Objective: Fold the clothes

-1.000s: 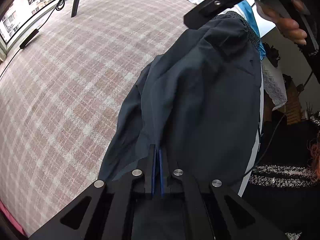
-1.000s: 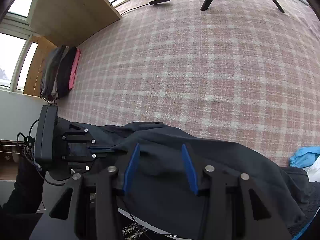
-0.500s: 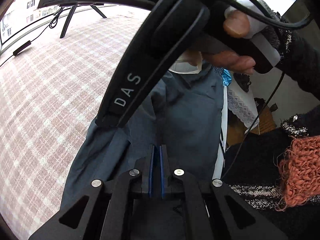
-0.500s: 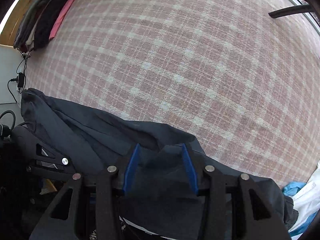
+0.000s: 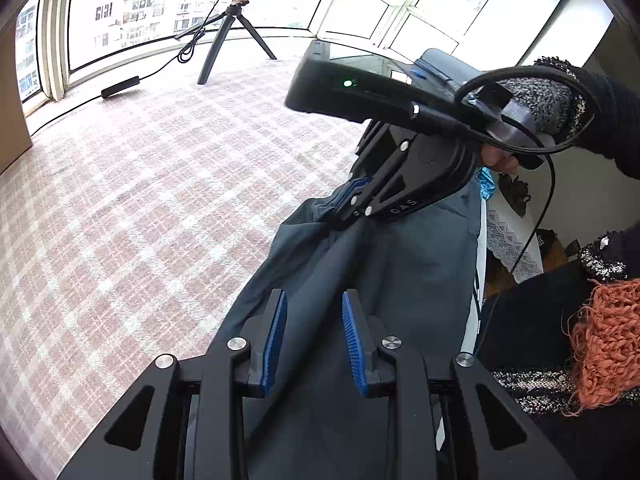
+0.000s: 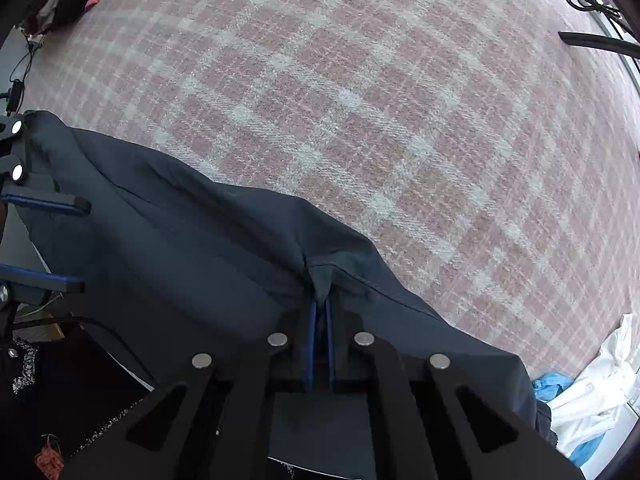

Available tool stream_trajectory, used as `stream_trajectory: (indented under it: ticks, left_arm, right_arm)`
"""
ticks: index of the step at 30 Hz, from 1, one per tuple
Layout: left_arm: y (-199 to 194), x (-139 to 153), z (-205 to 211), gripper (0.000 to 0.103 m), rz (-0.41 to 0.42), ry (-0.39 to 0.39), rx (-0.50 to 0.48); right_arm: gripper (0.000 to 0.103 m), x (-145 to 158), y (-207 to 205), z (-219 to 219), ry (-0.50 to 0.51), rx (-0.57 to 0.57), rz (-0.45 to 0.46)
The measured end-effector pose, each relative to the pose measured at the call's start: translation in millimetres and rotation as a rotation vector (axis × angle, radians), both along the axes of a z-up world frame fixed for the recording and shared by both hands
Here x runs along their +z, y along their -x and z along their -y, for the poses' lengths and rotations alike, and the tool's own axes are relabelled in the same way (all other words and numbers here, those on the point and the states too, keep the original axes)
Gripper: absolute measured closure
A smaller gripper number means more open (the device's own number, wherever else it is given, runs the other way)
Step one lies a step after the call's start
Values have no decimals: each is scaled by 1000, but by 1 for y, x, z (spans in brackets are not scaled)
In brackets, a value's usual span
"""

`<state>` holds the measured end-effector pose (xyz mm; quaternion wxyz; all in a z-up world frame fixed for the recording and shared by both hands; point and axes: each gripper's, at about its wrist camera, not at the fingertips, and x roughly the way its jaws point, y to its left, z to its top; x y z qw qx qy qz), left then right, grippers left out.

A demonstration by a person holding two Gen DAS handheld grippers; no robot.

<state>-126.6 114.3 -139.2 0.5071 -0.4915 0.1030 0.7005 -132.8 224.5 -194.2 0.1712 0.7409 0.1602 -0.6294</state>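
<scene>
A dark navy garment point(image 5: 400, 272) hangs over the near edge of a pink plaid surface point(image 5: 140, 200). My left gripper point(image 5: 314, 312) is open, its blue pads on either side of a ridge of the cloth without pinching it. My right gripper point(image 6: 319, 308) is shut on a fold of the navy garment point(image 6: 200, 248). In the left wrist view the right gripper point(image 5: 348, 204) shows ahead, clamped on the cloth's upper edge. In the right wrist view the left gripper point(image 6: 76, 244) shows at the left edge with its jaws apart.
A tripod point(image 5: 228, 40) with a ring light and a cable stand at the far window. White and blue clothes point(image 6: 592, 400) lie at the right. Folded dark and pink clothes point(image 6: 68, 4) sit at the far left corner.
My left gripper has opened and let go of the navy garment. My right gripper has shut on a fold of it and now pulls the cloth taut.
</scene>
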Motion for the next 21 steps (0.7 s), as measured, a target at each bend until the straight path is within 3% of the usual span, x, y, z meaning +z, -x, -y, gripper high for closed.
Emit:
stream_trajectory:
  ticks: [3,5,6,9,13,15,17,18,21]
  left_arm:
    - [-4,-21,-5,76,37,59,-49]
    - [-10,-33,-9,87,60,87,-83]
    - [-16,-34,-10,92,61,84,-104]
    - [-30,-36,-15,92,88,52,-143]
    - [-29,-42,-20,91,100,67,-143]
    - [-21,-45,-23,91,109,83,-141]
    - [-19,-44,-24,89,115,86,-163]
    - [-20,-47,-29,85,115,90,-173]
    - [-16,-54,-31,81,130,109,-193]
  right_arm:
    - [100,22,9,-9,58,-74,-65]
    - [100,39,18,-18,114,-147,-117]
    - [100,48,22,-22,142,-183,-143]
    - [100,57,35,-35,193,-293,-184]
    - [99,36,46,-36,102,-289,-97]
    - [92,42,48,-26,5,-205,-146]
    - [65,50,52,-12,-16,-142,-166]
    - [59,53,56,-2,0,-117,-163]
    - [55,48,64,24,-32,-30,-159]
